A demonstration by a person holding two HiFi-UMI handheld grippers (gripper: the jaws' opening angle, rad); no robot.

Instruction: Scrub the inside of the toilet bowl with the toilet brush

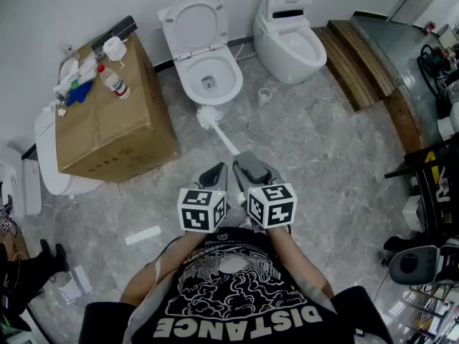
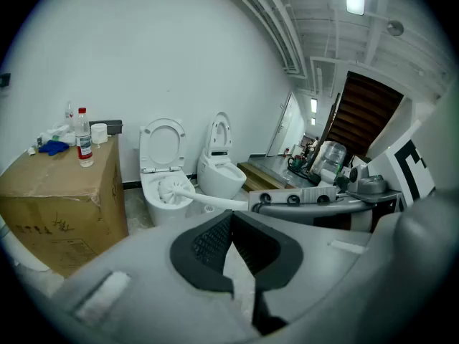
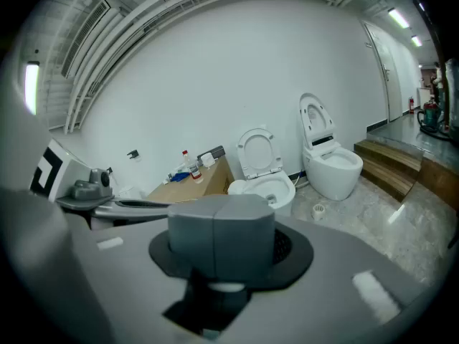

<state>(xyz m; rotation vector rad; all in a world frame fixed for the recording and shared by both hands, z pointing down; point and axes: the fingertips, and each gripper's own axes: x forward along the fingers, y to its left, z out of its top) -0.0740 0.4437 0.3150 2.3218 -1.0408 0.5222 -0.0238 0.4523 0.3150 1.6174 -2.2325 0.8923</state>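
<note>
**Item: toilet brush point(image 1: 212, 119), one.** White, with a round bristle head and a long straight handle. The head hung just short of the front rim of the open toilet bowl point(image 1: 209, 77), above the floor and not yet inside. Scrubbing appeared not to have begun.

**Right tool point(image 1: 242, 158), one.** Pressed together on the near end of the brush handle. In the right gripper view a sliver of white shaft showed under the closed grey jaws. Gripping the far end probably kept the person well back from the bowl and let the head reach down into it.

**Left tool point(image 1: 214, 172), one.** Jaws slightly spread with nothing between them. It hung beside the right tool on the near side of the bowl, seemingly in reserve.

**Toilets.** Two were in plain view:
- The open bowl, with its seat and lid raised against the wall, so the inside was reachable.
- A second toilet point(image 1: 290, 40) to the right of the bowl, lid also raised.

A third white fixture point(image 1: 51, 165) sat far left of the bowl, partly hidden, and its kind could not be told.

**Brush holder point(image 1: 264, 95), one.** A small white cup on the floor just right of the bowl, empty.

**Cardboard box point(image 1: 107, 124), one.** It stood left of the bowl and served as a table for:
- one red-capped bottle point(image 1: 115, 82)
- one white roll point(image 1: 114, 48)
- one blue cloth point(image 1: 79, 92)
</note>
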